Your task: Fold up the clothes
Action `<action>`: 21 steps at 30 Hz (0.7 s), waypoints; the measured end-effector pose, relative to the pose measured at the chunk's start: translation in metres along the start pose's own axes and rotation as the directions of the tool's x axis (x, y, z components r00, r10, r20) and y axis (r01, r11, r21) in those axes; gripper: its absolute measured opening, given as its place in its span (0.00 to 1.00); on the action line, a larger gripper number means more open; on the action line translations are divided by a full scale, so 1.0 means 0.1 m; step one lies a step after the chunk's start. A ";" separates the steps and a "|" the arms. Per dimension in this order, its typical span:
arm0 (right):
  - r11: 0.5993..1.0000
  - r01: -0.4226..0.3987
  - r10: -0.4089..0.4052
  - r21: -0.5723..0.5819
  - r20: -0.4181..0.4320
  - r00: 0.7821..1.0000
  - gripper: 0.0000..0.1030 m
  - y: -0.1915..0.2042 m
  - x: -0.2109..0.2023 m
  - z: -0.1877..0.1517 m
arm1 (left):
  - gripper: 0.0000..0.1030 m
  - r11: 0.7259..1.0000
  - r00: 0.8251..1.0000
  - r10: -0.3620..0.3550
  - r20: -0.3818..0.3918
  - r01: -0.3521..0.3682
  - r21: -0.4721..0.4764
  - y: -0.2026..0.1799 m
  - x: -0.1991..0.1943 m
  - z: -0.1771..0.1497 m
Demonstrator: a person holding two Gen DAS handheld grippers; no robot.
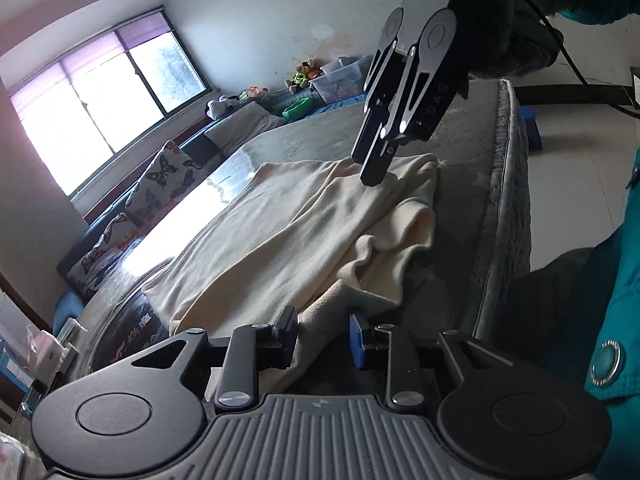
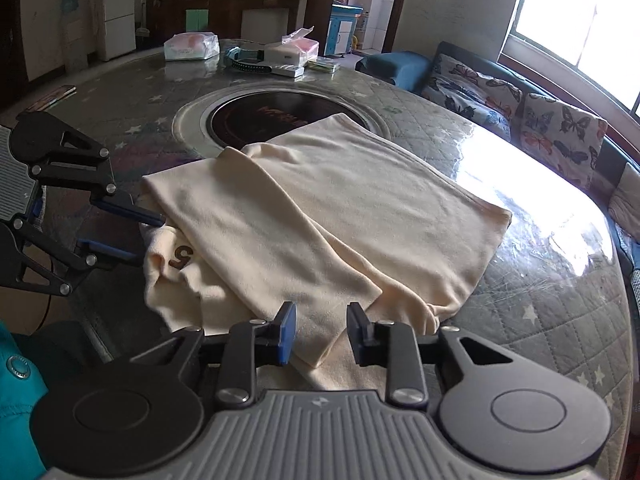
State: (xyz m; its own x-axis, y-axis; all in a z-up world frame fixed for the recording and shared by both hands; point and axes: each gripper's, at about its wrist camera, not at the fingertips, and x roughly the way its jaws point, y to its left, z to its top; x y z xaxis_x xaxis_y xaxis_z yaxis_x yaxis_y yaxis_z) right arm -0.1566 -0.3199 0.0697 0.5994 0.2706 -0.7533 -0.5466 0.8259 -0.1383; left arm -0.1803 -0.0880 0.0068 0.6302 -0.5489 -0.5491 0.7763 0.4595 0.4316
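A cream garment (image 2: 340, 216) lies partly folded on the round table, one sleeve laid across the body, a brown number showing near its crumpled left edge. It also shows in the left wrist view (image 1: 280, 236). My left gripper (image 1: 323, 340) is open with cloth edge lying between its fingers; from the right wrist view it (image 2: 150, 238) sits at the garment's left edge. My right gripper (image 2: 321, 334) is open over the garment's near corner. In the left wrist view it (image 1: 374, 168) hangs down above the garment's far end.
The table (image 2: 540, 320) has a quilted cover under glass and a black round hotplate (image 2: 264, 116) in its middle. Tissue packs and boxes (image 2: 280, 54) sit at the far rim. A sofa with butterfly cushions (image 2: 556, 132) stands under the window.
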 end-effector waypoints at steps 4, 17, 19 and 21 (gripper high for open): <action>1.000 0.000 0.000 -0.006 0.000 1.000 0.27 -0.01 -0.02 0.00 | 0.30 1.000 1.000 0.001 0.000 -0.001 0.022 -0.02 0.02 -0.02; 0.991 -0.035 0.034 -0.127 -0.008 0.999 0.31 0.14 -0.08 -0.03 | 0.10 0.998 0.998 0.040 0.042 -0.037 -0.052 0.11 0.08 0.05; 0.988 -0.058 0.058 -0.144 -0.004 0.998 0.35 0.15 -0.14 -0.04 | 0.09 0.991 0.998 0.040 0.040 -0.035 -0.129 0.26 0.08 0.10; 0.983 -0.079 0.081 -0.163 0.004 0.997 0.38 0.17 -0.19 -0.06 | 0.09 0.979 0.999 0.038 0.030 -0.031 -0.201 0.42 0.13 0.15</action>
State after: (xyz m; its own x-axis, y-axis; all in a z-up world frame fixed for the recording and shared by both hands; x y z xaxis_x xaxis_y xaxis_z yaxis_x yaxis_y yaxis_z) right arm -0.1808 -0.3138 0.0779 0.5556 0.3389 -0.7593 -0.6805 0.7100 -0.1811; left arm -0.1391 -0.0863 0.0282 0.6597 -0.5518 -0.5103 0.7371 0.6077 0.2957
